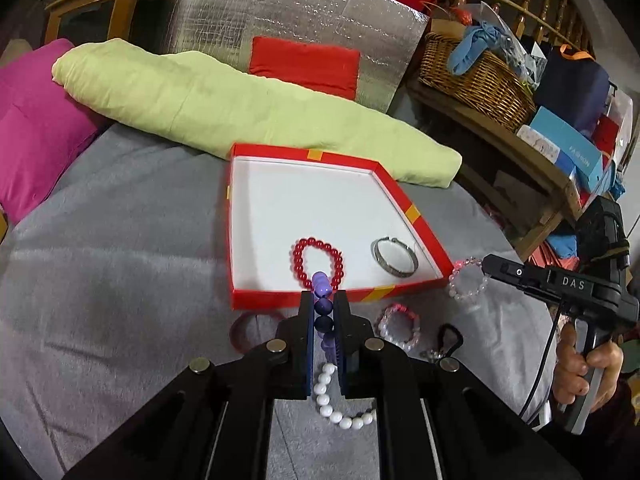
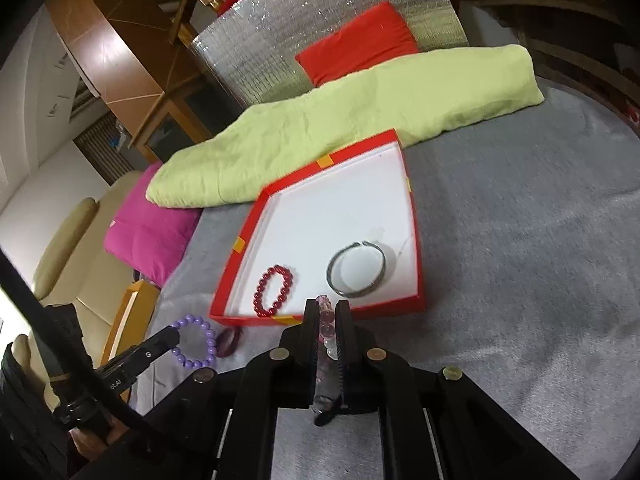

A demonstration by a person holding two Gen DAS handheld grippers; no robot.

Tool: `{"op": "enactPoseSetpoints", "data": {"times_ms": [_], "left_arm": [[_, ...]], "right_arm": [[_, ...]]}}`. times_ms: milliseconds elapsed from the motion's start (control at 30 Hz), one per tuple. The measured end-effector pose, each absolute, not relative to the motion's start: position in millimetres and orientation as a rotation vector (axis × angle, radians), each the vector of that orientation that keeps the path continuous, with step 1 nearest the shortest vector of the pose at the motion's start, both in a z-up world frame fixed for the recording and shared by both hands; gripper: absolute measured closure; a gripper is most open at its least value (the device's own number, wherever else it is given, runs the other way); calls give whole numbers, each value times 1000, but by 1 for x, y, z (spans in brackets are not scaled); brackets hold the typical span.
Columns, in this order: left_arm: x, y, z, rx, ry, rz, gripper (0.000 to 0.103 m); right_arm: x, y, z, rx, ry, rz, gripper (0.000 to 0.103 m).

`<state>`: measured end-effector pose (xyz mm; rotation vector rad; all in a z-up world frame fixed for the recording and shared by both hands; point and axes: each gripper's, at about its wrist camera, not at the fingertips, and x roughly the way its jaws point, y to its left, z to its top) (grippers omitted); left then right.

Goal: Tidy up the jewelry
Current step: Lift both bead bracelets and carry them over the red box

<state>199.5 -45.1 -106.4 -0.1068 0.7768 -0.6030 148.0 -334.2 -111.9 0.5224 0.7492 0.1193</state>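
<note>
My left gripper is clamped on the purple bead bracelet, just short of the red box. Ahead of it inside lie the red bead bracelet and silver bangle. My right gripper pinches the pink bead bracelet at the box's near wall.

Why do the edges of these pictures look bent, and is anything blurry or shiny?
Left wrist view: the fisheye lens curves the red box rim and darkens the corners; the silver foil sheet glares. Right wrist view: same bending, a tilted scene, and the pink bracelet in the right gripper is too close, so soft.
</note>
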Motion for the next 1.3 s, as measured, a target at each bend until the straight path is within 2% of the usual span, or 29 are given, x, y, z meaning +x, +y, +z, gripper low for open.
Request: {"op": "enactPoseSetpoints", "data": {"times_ms": [900,1300], "left_arm": [[301,-87,-95,-179,702,-576,93],[328,-103,-109,-139,742,-552,93]], "right_arm": [[258,-319,-116,661,674,127,94],[304,-326,-150,740,739,84,94]]}}
